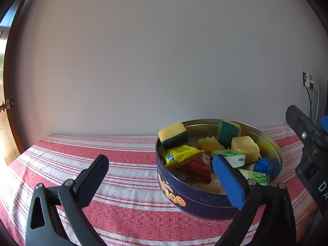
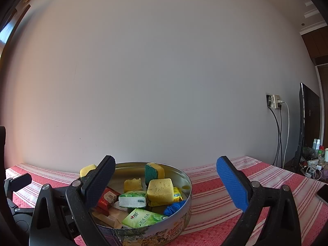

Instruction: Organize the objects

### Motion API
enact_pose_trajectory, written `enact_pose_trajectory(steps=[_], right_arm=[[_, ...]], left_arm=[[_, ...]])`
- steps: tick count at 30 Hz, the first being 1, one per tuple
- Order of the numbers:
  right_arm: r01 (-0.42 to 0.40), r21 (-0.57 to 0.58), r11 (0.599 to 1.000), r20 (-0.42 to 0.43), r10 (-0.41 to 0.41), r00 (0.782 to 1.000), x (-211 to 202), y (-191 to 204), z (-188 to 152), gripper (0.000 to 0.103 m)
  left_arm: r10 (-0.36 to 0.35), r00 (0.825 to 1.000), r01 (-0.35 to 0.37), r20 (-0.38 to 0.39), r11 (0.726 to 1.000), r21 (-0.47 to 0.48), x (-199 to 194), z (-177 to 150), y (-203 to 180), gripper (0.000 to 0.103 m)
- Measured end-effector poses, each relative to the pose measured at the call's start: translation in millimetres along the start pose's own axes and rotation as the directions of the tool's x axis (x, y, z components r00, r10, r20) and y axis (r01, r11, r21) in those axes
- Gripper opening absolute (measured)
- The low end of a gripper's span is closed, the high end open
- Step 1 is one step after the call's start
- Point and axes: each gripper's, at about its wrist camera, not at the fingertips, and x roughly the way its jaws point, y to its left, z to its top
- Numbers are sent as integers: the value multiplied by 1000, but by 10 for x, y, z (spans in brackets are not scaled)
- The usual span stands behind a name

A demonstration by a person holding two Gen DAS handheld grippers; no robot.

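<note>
On the striped tablecloth (image 1: pixel 127 211), the filled cookie tin (image 2: pixel 155 233) sits between the right gripper (image 2: pixel 166 184)'s wide-spread, empty fingers (image 2: pixel 231 184).

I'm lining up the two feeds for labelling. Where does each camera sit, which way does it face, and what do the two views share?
Left wrist: on the left gripper, facing the wall over the striped tablecloth, cookie tin to its right; its own open fingers show, and the right gripper's body at the right edge.
Right wrist: on the right gripper, facing the wall with the tin in front, lower left; its open fingers show, the left gripper at the left edge.
Shared: tin, sponges, tissue packs, tablecloth, wall socket.
</note>
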Motion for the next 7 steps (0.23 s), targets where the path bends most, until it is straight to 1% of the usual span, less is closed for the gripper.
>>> enact_pose_trajectory(steps=[7], right_arm=[[10,2,1000,-4,-10,1000,3,24,8,102]], left_arm=[[1,1000,-1,-6,1000,-2,19,0,-2,103]])
